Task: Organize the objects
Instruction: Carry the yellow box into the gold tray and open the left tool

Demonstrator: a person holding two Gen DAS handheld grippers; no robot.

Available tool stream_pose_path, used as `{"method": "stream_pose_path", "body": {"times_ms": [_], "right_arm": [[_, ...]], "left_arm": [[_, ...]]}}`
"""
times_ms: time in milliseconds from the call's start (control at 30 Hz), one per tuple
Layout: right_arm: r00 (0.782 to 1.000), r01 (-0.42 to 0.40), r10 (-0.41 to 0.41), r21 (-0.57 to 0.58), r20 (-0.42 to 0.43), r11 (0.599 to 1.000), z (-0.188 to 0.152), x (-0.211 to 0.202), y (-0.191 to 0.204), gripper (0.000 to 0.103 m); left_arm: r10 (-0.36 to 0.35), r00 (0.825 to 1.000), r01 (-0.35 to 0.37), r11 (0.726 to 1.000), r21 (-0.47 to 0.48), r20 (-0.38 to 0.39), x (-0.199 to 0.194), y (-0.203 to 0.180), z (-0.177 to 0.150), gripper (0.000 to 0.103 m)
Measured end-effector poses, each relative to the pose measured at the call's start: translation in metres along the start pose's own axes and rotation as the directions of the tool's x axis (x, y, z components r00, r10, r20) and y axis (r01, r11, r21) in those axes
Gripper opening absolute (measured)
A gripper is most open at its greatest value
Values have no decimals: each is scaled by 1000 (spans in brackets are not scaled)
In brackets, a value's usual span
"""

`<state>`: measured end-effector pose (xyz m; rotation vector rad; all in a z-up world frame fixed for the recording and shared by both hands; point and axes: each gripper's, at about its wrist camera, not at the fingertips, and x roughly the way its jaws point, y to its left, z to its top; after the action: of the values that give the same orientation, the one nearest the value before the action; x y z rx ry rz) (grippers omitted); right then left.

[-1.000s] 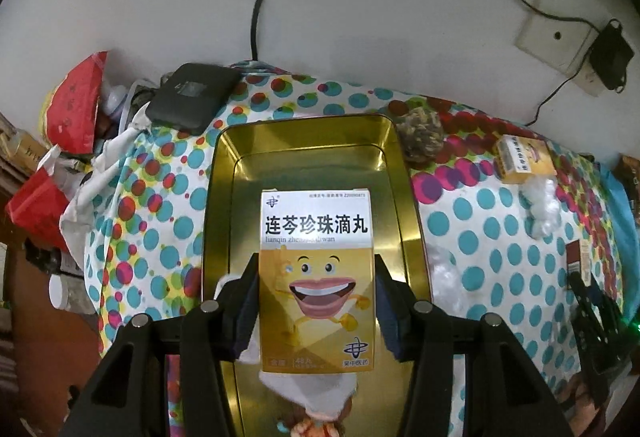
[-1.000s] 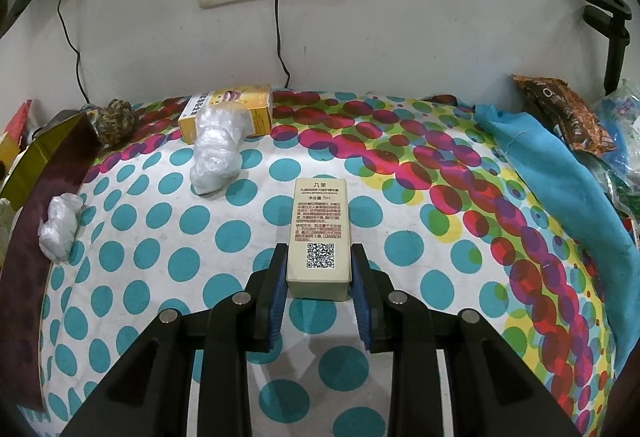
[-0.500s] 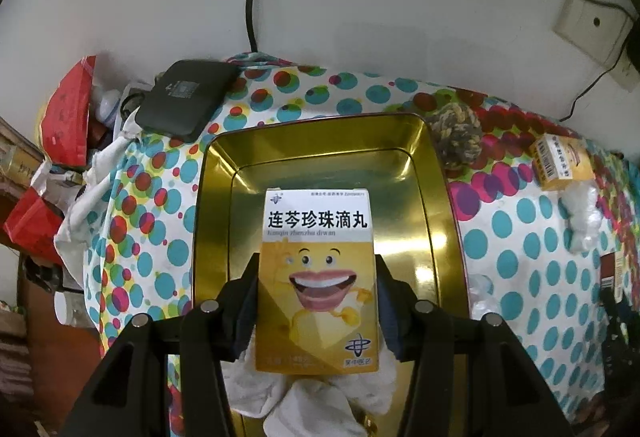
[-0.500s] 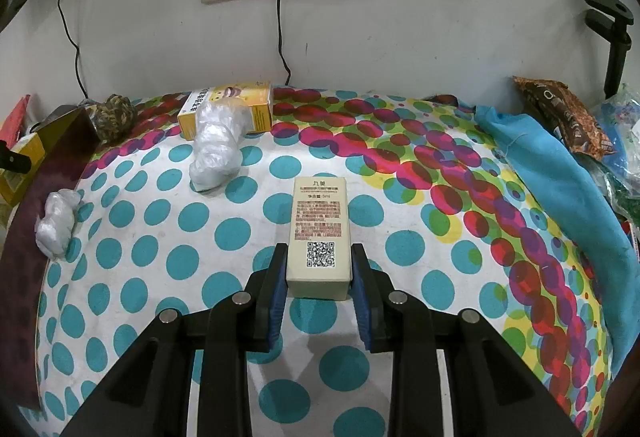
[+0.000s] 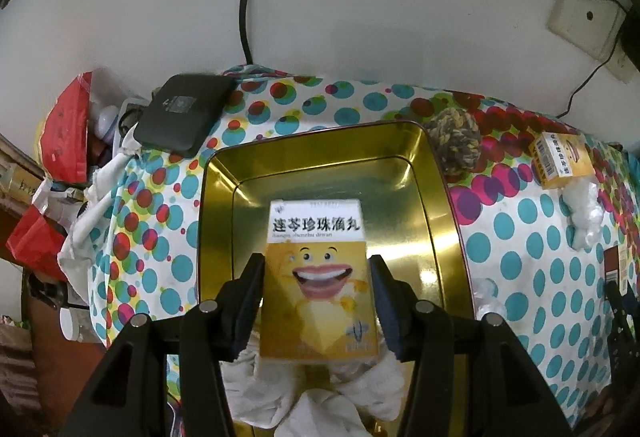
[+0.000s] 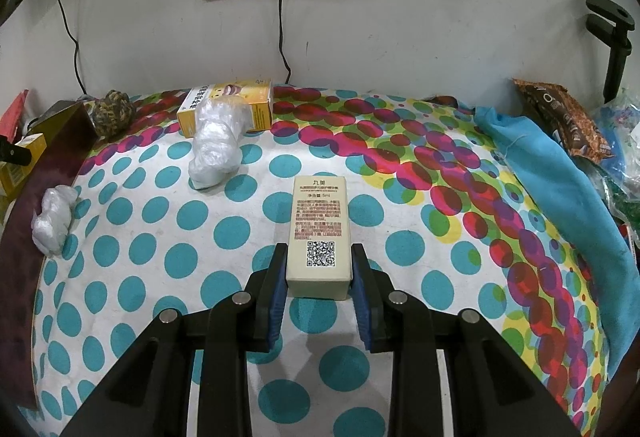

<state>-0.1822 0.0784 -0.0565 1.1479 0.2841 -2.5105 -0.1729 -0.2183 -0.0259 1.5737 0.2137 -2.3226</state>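
Between the fingers of the left gripper (image 5: 318, 301) a yellow medicine box (image 5: 318, 281) is clamped above a gold tin tray (image 5: 448, 233) holding crumpled white cloth (image 5: 316, 401). A cream carton (image 6: 319, 233) is gripped by the right gripper (image 6: 319, 293), resting on the dotted tablecloth (image 6: 224, 233).

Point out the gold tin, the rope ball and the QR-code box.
gold tin (image 5: 320, 157): left wrist view, bare far inner wall.
rope ball (image 5: 454, 141): left wrist view, middle of the knot.
QR-code box (image 6: 320, 221): right wrist view, printed top face.
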Motion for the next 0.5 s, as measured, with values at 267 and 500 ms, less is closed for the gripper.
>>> {"method": "stream_pose_path", "body": {"times_ms": [267,500], "right_arm": [[1000,12,-12,-7,0,1000,0,0,2,27],[1000,22,-22,-14,1,1000,0,-1,6,27]], "left_arm": [[8,999,-8,1000,19,33,-15,-4,-5,60],[13,997,-15,999,31,73,-41,-5,-25,60]]}}
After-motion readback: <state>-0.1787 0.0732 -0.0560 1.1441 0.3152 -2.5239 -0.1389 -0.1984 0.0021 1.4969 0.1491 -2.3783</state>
